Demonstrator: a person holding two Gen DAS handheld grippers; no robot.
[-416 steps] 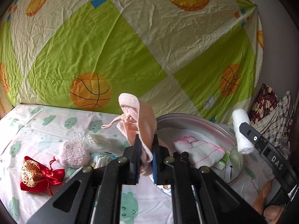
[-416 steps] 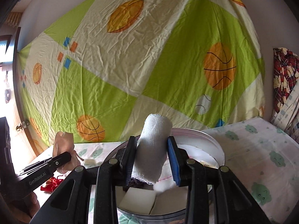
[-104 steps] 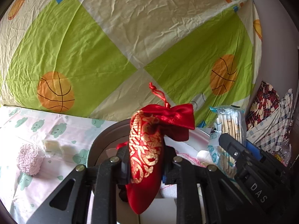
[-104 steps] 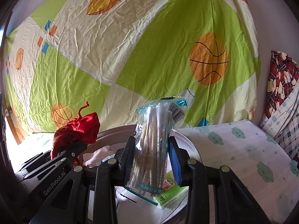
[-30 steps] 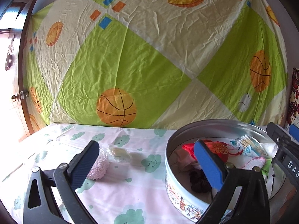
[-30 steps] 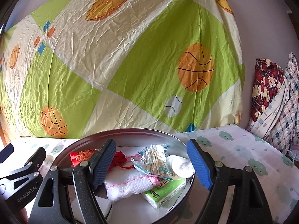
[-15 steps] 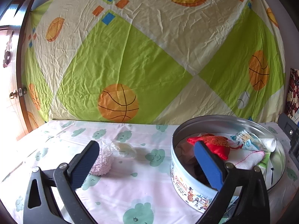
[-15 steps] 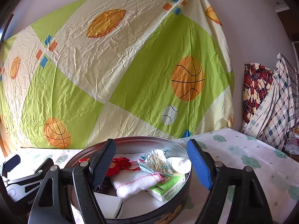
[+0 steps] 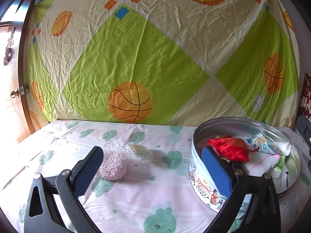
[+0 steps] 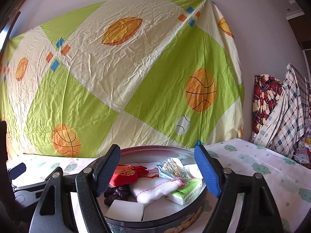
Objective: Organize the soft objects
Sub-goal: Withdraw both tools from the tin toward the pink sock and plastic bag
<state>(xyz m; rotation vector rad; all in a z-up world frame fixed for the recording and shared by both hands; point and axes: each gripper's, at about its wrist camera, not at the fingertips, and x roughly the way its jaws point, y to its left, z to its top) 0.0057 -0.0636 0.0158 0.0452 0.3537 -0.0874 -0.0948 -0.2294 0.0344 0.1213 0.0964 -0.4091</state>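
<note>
A round metal cookie tin (image 9: 202,184) stands on the cloud-print sheet; it also shows in the right wrist view (image 10: 155,148). Inside lie a red gold-patterned pouch (image 9: 229,148) (image 10: 126,173), a white cloth with pink stitching (image 10: 153,190), a bag of cotton swabs (image 10: 173,168), a green tissue pack (image 10: 187,191), a dark scrunchie (image 10: 114,193) and a white pad (image 10: 125,210). A pink fluffy puff (image 9: 113,164) and a clear plastic packet (image 9: 139,151) lie left of the tin. My left gripper (image 9: 153,172) is open and empty between puff and tin. My right gripper (image 10: 157,169) is open and empty over the tin.
A green and cream sports-print sheet (image 9: 145,58) hangs behind the bed. Plaid clothes (image 10: 279,112) hang at the right. A wooden door with a knob (image 9: 14,94) is at the far left. The other gripper's body (image 10: 17,182) shows at the left edge of the right wrist view.
Both grippers have let go of the red pouch and the swab bag, which now lie in the tin. Both have drawn back a little in the last second.
</note>
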